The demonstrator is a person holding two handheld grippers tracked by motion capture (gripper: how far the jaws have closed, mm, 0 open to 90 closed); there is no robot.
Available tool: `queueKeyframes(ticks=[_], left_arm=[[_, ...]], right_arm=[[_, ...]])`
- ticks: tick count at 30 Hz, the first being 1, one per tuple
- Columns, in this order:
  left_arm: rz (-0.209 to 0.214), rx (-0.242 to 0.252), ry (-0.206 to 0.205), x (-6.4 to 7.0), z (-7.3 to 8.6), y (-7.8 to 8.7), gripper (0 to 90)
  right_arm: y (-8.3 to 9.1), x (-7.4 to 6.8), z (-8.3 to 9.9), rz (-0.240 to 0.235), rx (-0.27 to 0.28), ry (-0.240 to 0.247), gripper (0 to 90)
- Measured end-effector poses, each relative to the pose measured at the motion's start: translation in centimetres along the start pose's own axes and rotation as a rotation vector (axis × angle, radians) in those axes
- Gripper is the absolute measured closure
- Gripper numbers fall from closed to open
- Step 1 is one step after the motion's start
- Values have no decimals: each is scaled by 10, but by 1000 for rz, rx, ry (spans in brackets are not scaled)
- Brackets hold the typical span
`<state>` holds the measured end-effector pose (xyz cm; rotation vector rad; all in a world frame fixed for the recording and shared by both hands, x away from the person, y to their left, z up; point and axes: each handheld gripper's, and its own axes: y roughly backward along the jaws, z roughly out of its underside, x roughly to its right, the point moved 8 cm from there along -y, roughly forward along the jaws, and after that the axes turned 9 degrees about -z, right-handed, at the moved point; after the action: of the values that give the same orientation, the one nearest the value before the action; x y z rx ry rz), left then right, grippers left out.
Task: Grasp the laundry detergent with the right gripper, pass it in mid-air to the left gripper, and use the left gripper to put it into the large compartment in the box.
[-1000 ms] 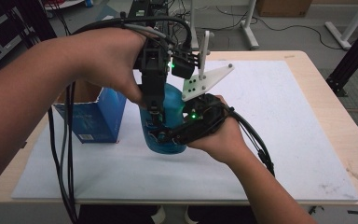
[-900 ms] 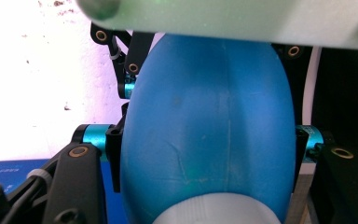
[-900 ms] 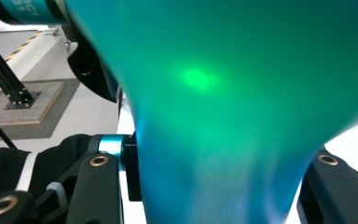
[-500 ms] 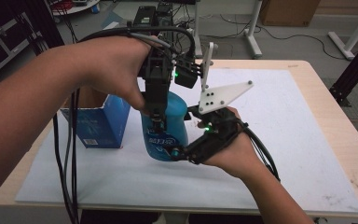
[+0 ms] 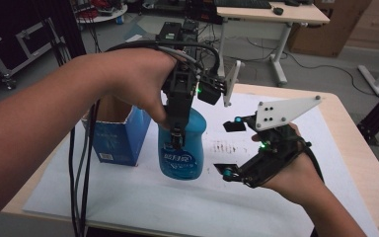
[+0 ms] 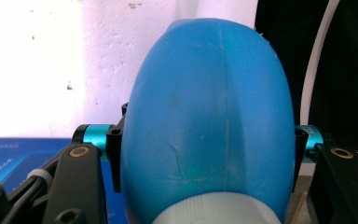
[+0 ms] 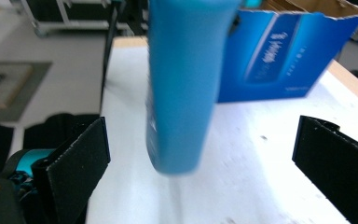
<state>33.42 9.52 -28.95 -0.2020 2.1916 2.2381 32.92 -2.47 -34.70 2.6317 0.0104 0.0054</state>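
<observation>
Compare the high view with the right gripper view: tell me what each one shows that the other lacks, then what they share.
High view alone: the left claw clamped on the blue bottle from above, the person's forearms, the right claw open beside the bottle, a dark smudge on the white mat, and the desk behind the table.

Right gripper view alone: the bottle's underside hanging above the mat, blurred, between that claw's two spread black pads, and the printed stripe on the box's side.

Both: the blue bottle, the open blue box, the white mat.
</observation>
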Motion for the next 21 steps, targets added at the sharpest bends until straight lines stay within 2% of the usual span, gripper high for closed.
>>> queueKeyframes(ticks=[2, 4, 8, 9, 10, 13, 16, 21], left_arm=[[1, 5, 21, -2, 3, 5, 393], [-1, 4, 46, -5, 6, 11, 393], [0, 5, 120, -13, 15, 28, 392], [0, 5, 120, -13, 15, 28, 392], [2, 4, 160, -18, 21, 38, 392], [18, 1, 237, -24, 28, 49, 391], [40, -2, 342, -31, 36, 59, 391], [46, -18, 508, -45, 53, 73, 391]], right_arm=[[7, 7, 2, 17, -57, 0, 7], [15, 14, 6, 12, -126, -3, 5], [34, 29, 16, 19, -325, 18, 5], [34, 29, 16, 19, -325, 18, 5], [47, 35, 21, 18, -462, 23, 5], [60, 40, 23, 8, -563, 18, 5], [74, 45, 21, 27, -634, 28, 5], [87, 50, 13, 42, -680, 41, 6]])
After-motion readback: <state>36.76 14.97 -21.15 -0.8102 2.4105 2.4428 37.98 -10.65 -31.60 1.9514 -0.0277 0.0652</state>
